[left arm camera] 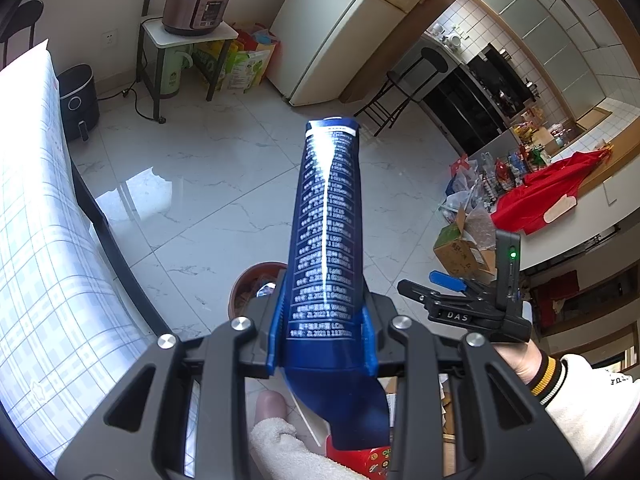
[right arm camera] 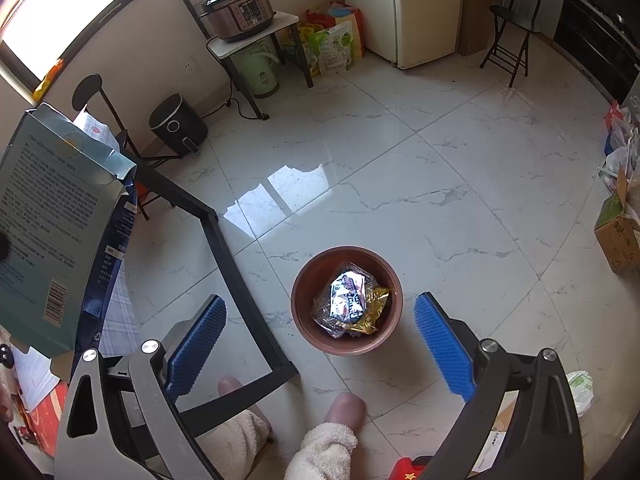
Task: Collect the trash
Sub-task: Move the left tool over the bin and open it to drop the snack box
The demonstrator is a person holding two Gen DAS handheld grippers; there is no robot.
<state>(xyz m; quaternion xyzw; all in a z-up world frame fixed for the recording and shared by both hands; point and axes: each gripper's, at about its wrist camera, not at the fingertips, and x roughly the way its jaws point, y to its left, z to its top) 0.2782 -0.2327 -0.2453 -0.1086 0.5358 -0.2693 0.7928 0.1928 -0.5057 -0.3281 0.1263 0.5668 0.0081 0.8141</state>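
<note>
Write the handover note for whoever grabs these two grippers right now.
Left hand-held gripper: shut on a dark blue box, held up over the floor.
Right hand-held gripper: open, nothing between its pads, poised above the brown bin.
Bin stands on the tile floor by the table leg; crumpled wrappers already lie inside.
Left to do: get the blue box into the bin, then look around for more trash.
</note>
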